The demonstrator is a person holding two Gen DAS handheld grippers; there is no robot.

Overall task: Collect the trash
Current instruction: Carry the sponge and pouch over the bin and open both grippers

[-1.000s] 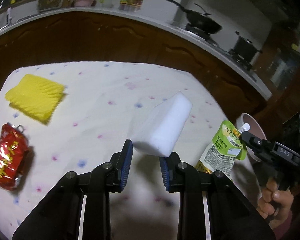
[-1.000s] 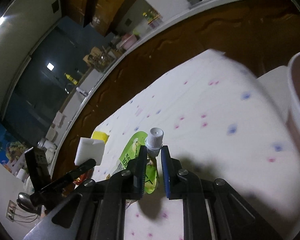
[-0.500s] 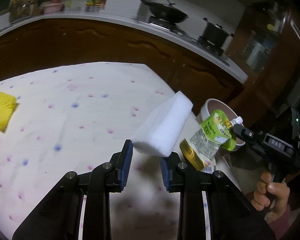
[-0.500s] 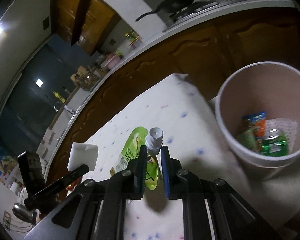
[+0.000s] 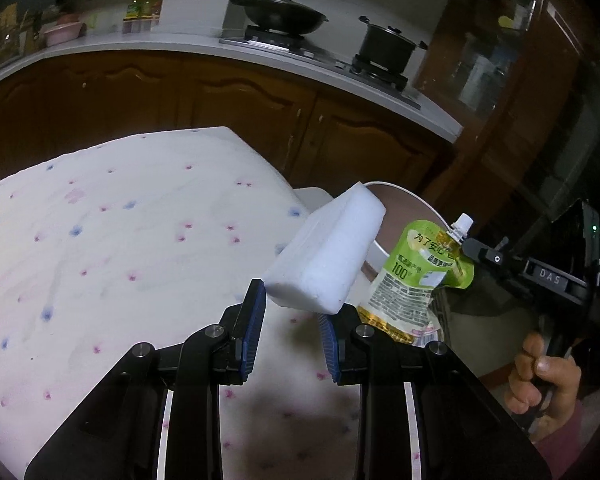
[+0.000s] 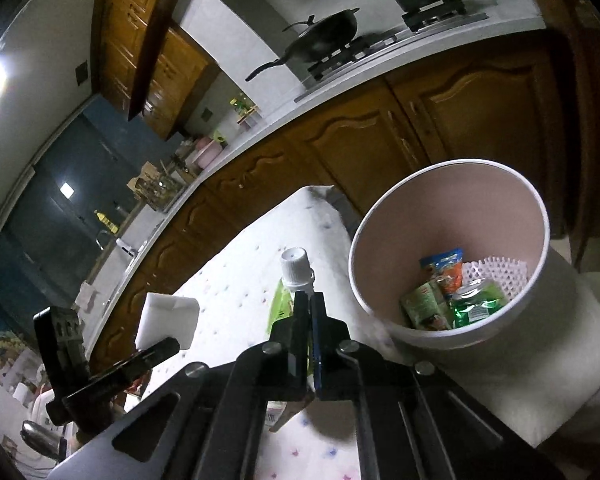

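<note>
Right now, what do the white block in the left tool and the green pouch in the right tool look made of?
White block: looks like foam or sponge, matte, finely pitted surface, soft rounded edges; which of the two I can't tell. Green pouch: thin flexible plastic film, glossy, printed, slightly crumpled, with a hard white plastic screw cap. The right tool pinches it just below the cap.

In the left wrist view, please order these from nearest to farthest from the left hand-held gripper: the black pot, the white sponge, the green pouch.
1. White sponge: held between the fingers of the left hand-held gripper.
2. Green pouch: just to the right, at the bin.
3. Black pot: far back on the stove.
</note>
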